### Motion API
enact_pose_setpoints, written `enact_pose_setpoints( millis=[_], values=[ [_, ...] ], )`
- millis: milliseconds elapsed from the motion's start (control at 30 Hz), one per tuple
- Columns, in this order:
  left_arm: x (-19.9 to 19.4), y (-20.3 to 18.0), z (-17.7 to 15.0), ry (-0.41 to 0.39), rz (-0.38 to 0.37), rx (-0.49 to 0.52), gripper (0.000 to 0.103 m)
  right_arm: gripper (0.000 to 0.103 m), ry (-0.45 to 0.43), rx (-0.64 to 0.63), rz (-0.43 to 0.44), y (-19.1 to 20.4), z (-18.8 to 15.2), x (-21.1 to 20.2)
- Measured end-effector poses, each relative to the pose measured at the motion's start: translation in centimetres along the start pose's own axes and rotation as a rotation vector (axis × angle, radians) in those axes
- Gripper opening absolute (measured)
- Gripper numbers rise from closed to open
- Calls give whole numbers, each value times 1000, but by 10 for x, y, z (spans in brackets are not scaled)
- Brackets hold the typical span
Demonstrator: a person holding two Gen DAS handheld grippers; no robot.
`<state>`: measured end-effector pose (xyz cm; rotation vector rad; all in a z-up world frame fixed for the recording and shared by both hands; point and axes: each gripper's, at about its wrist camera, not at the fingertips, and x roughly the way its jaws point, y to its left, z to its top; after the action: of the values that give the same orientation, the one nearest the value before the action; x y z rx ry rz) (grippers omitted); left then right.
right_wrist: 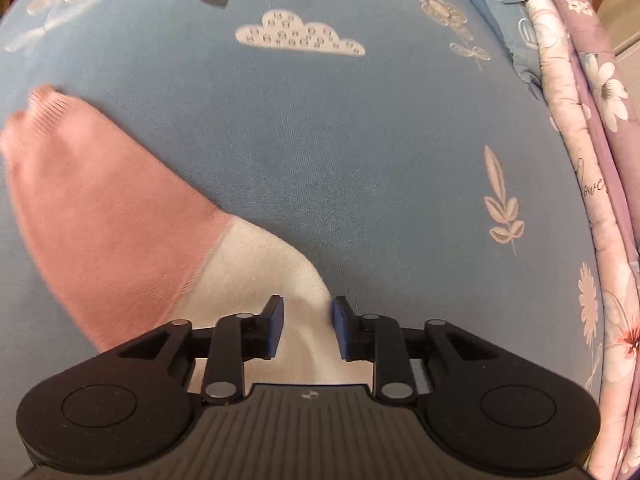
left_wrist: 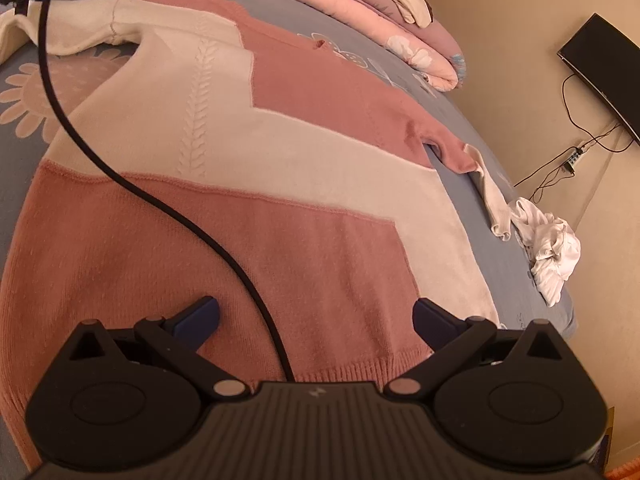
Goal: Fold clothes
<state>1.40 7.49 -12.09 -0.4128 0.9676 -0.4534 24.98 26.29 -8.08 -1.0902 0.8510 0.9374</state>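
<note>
A pink and cream knitted sweater [left_wrist: 280, 160] lies spread flat on the blue bed sheet [left_wrist: 24, 60], hem nearest the camera. My left gripper [left_wrist: 316, 314] hovers open above the pink hem, its fingers wide apart with nothing between them. One sleeve [left_wrist: 492, 200] trails toward the bed's right edge, and another [left_wrist: 80, 28] stretches to the upper left. In the right wrist view, a sleeve [right_wrist: 112, 208] with a pink cuff and a cream upper part runs to the left. My right gripper [right_wrist: 308, 320] is shut on its cream part, which is bunched between the pads.
A black cable [left_wrist: 160, 200] hangs across the sweater. A crumpled white garment [left_wrist: 552, 248] sits at the bed's right edge. A folded floral quilt [left_wrist: 400, 28] [right_wrist: 580, 160] lines the far side. A dark screen [left_wrist: 604, 76] with wires hangs on the wall.
</note>
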Motion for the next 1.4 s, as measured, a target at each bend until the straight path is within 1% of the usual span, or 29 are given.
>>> enact_pose_setpoints(
  millis=[67,100,167,267,300,367,433,500,600,667,700,733,833,933,1067,1133,1267,1367,1400],
  values=[
    [0,1,0,-6,-4,-5,102,32,-43,13,0,-4,-12,-45],
    [0,0,0,-9,-3,-3,102,35,-61,27,-8,-6,-21,-66],
    [1,-2,0,-11,4,6,102,42,-89,79,-53,-11,-44,-110],
    [2,-7,2,-4,24,14,102,47,-102,178,-112,-15,-94,-166],
    [2,-7,3,1,28,8,102,52,-100,208,-136,-13,-113,-181],
    [-2,-9,7,7,31,-37,101,56,-98,291,-162,-6,-155,-204],
    [-12,-13,12,-7,21,-73,101,57,-101,385,-173,0,-196,-222],
    [-26,-25,17,-26,14,-61,101,57,-129,490,-152,4,-235,-229],
    [-44,-44,28,-9,-14,-22,101,58,-214,689,-70,7,-290,-231],
    [-56,-50,38,-14,-9,25,101,58,-273,799,-3,6,-319,-226],
    [-62,-50,44,-21,9,56,101,58,-290,832,23,4,-328,-221],
    [-68,-50,51,-28,32,90,101,58,-294,853,48,2,-335,-213],
    [-79,-39,84,-39,140,178,101,58,-280,888,85,-10,-344,-193],
    [-86,-20,122,-22,211,247,101,58,-252,917,127,-24,-345,-181],
    [-99,15,178,21,254,200,101,59,-176,894,163,-27,-332,-177],
    [-105,23,199,69,264,213,101,59,-147,915,144,-27,-324,-186],
    [-114,36,238,173,284,250,101,59,-90,1059,120,-27,-313,-220],
    [-122,46,267,251,299,277,96,61,-53,1210,93,-15,-309,-259],
    [-124,50,277,277,303,287,92,63,-39,1258,86,-8,-307,-273]
  ],
)
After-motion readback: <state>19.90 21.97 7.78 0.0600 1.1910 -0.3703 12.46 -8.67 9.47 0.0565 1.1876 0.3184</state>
